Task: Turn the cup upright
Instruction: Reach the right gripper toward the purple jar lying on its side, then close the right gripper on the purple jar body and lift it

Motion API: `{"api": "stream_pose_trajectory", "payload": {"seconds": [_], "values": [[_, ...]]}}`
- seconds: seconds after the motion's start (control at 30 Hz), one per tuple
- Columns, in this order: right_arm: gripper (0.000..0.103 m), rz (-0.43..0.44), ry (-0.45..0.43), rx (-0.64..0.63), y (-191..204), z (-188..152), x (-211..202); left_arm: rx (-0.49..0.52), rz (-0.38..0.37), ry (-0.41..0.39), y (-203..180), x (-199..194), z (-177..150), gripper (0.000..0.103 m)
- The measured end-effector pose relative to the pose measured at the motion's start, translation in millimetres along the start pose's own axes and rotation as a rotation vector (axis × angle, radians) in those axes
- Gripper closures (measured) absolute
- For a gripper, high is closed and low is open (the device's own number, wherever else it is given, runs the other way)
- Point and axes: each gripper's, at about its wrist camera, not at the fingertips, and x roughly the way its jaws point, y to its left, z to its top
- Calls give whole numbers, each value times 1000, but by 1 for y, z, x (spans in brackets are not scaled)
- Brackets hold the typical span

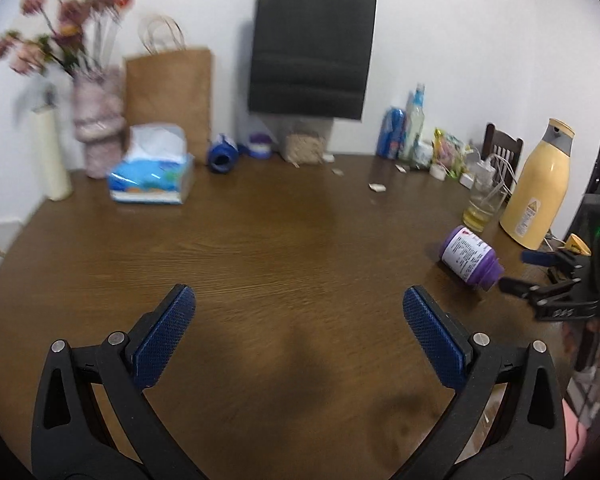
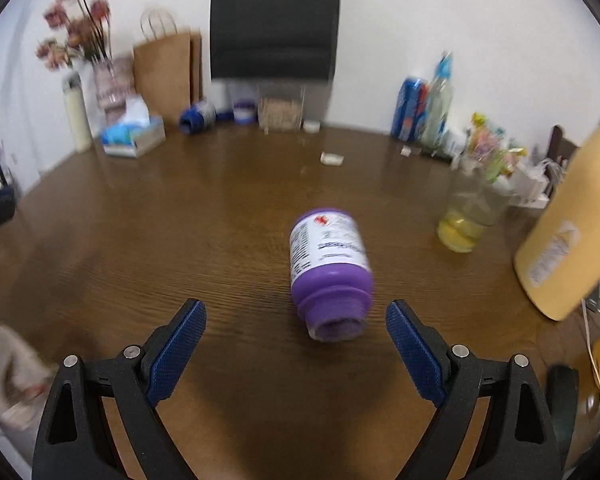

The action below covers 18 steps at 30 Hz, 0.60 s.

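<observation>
A purple cup point(image 2: 330, 270) with a white printed label lies on its side on the brown wooden table point(image 2: 180, 220), its open mouth toward my right gripper point(image 2: 296, 322). That gripper is open and empty, its blue pads just short of the mouth, one on each side. In the left wrist view the same cup point(image 1: 470, 258) lies at the right, with the right gripper point(image 1: 516, 270) open just beyond its mouth. My left gripper point(image 1: 298, 308) is open and empty above the bare table point(image 1: 260, 240), far left of the cup.
A glass of yellow liquid point(image 2: 466, 220) and a tall yellow thermos point(image 2: 572, 224) stand right of the cup. A tissue box point(image 1: 150, 176), flower vase point(image 1: 98, 132), paper bags point(image 1: 168, 96), a blue tipped cup point(image 1: 222, 154) and bottles point(image 1: 404, 128) line the back wall.
</observation>
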Motion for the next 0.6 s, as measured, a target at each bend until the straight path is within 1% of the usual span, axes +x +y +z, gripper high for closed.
{"api": "stream_pose_trajectory", "payload": {"seconds": [0.1, 0.23, 0.3, 0.4, 0.43, 0.5, 0.57, 0.6], "values": [[8, -7, 32, -14, -2, 12, 28, -39, -66, 67, 11, 30, 8, 0], [8, -24, 57, -50, -8, 28, 56, -104, -132, 107, 25, 49, 13, 0], [8, -26, 77, -67, -11, 36, 73, -112, -148, 131, 30, 55, 14, 0], [8, 14, 79, -102, -13, 48, 90, -95, -140, 137, 33, 61, 18, 0], [14, 37, 79, -115, -11, 52, 94, -90, -139, 136, 34, 63, 21, 0], [31, 72, 72, -143, -3, 59, 103, -98, -145, 116, 36, 68, 28, 0], [32, 110, 56, -183, 10, 64, 107, -133, -141, 110, 40, 70, 31, 0], [32, 136, 57, -215, 22, 66, 107, -126, -150, 108, 40, 69, 31, 0]]}}
